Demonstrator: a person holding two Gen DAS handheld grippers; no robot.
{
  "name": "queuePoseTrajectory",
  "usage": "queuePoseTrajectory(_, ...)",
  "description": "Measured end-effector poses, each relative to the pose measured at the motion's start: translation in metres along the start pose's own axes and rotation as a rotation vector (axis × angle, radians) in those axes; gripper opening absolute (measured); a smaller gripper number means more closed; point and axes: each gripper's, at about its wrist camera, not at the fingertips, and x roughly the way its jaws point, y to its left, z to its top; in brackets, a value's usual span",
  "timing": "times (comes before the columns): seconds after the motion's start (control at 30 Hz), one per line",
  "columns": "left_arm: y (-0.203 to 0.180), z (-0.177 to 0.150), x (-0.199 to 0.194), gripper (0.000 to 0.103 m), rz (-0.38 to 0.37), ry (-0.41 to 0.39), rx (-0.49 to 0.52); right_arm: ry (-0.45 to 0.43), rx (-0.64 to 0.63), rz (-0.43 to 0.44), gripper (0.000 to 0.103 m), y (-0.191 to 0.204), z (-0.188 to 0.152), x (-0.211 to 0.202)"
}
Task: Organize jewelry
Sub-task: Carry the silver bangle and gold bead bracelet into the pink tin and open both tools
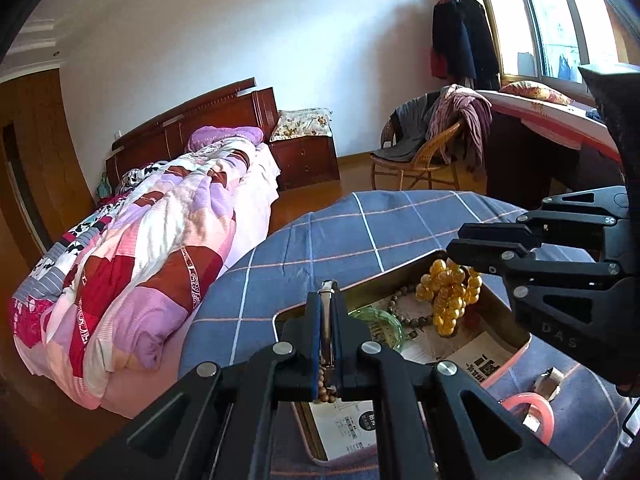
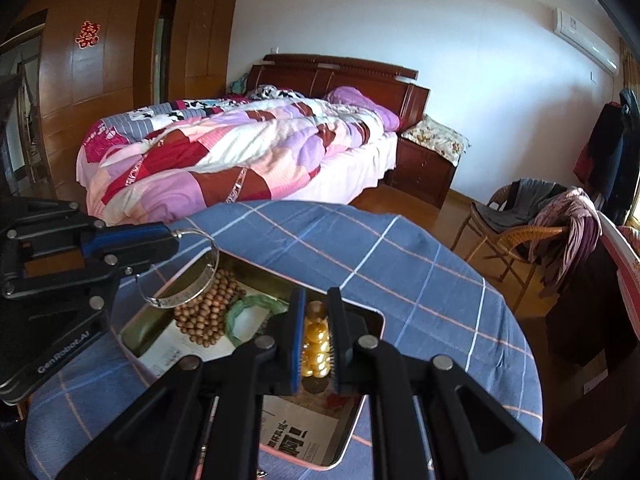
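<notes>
My left gripper (image 1: 329,288) is shut on a silver bangle (image 2: 188,272) and holds it over the left end of the open metal tin (image 1: 404,276). My right gripper (image 2: 317,308) is shut on a yellow amber bead bracelet (image 1: 450,300), which hangs into the tin. In the tin lie a brown wooden bead strand (image 2: 208,312) and a green jade bangle (image 2: 248,308) on printed paper. The amber beads also show between the fingers in the right wrist view (image 2: 318,344).
The tin stands on a round table with a blue plaid cloth (image 2: 360,248). A pink bangle (image 1: 528,408) and a small silver piece (image 1: 550,384) lie on the cloth beside the tin. A bed (image 2: 240,152) and a wicker chair (image 2: 520,228) stand beyond.
</notes>
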Motion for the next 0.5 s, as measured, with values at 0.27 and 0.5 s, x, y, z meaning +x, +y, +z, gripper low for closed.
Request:
queuePoseTrajectory(0.27,-0.003,-0.009,0.018,0.004,0.007,0.035,0.005,0.044,0.01,-0.009,0.013,-0.002,-0.012,0.017)
queuePoseTrajectory(0.5,-0.009,-0.016,0.022,0.006,0.032,0.047,0.024,0.055,0.018,-0.042,0.044,-0.004,-0.017,0.021)
